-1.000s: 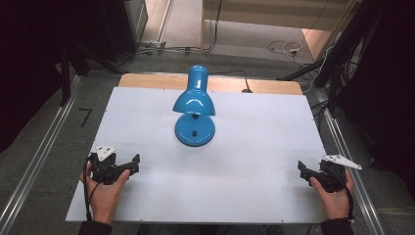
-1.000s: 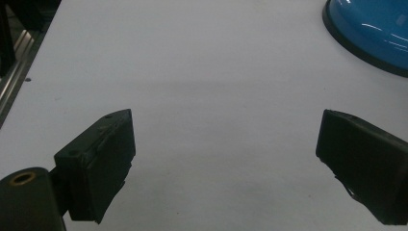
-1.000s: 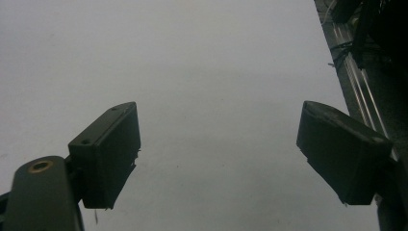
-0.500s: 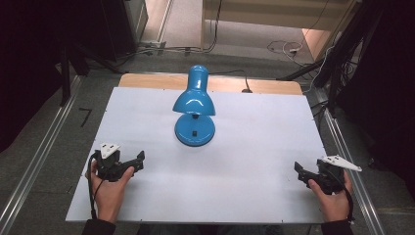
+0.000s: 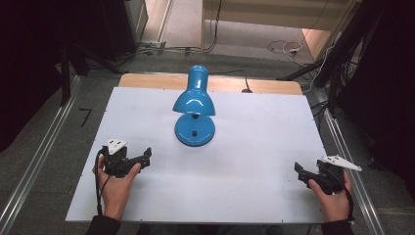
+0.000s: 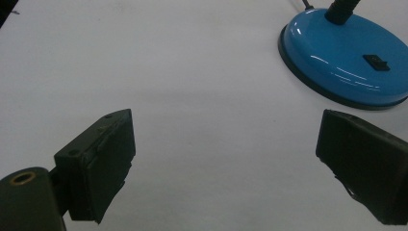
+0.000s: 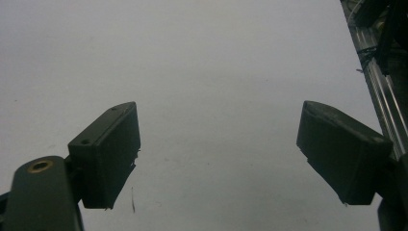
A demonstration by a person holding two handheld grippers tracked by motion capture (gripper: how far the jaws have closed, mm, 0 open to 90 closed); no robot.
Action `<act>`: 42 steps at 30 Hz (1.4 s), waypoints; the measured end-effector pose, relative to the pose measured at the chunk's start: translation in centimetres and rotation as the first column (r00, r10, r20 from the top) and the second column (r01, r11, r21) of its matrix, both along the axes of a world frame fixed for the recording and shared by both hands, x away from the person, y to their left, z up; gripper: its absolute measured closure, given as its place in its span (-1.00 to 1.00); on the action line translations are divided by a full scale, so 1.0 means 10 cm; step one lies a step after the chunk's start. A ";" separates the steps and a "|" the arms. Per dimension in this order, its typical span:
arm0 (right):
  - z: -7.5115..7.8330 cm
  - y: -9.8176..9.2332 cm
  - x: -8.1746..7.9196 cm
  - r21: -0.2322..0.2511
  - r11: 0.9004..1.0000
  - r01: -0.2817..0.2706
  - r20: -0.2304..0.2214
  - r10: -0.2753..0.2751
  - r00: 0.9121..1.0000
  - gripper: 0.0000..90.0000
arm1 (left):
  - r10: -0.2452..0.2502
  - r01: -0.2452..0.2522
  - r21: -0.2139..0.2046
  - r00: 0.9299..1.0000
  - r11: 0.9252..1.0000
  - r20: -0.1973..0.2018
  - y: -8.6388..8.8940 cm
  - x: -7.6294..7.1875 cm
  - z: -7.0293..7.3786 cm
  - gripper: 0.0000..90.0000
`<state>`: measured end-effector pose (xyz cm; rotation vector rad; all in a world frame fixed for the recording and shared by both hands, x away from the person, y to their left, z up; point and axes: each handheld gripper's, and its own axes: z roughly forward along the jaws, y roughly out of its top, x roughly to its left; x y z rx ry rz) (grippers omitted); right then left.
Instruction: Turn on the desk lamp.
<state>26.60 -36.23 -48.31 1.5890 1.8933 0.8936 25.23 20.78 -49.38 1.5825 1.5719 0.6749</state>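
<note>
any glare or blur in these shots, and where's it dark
High view: white table evenly lit, surroundings dark, small highlight on the lamp shade. Left gripper view: glare streaks on the lamp base, near jaws soft. Right gripper view: dim and grainy.

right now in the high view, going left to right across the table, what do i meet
left gripper in the person's left hand → blue desk lamp standing mid-table → right gripper in the right hand, all over the white table.
</note>
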 end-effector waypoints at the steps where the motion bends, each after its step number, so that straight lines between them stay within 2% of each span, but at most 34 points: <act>1: 0.00 0.00 0.00 0.001 1.000 0.000 0.000 0.000 1.000 -0.69 | -0.001 0.001 0.001 1.000 1.000 0.000 -0.01 0.01 0.00 -0.84; 19: -0.01 -0.01 0.01 0.004 1.000 0.000 -0.009 0.000 1.000 -0.69 | -0.033 0.033 -0.009 0.999 0.999 0.001 -0.13 0.10 0.03 -0.84; 42: -0.01 -0.03 0.01 0.005 1.000 0.001 -0.010 -0.001 1.000 -0.69 | -0.070 0.070 -0.001 0.998 0.998 -0.002 -0.29 0.24 0.05 -0.80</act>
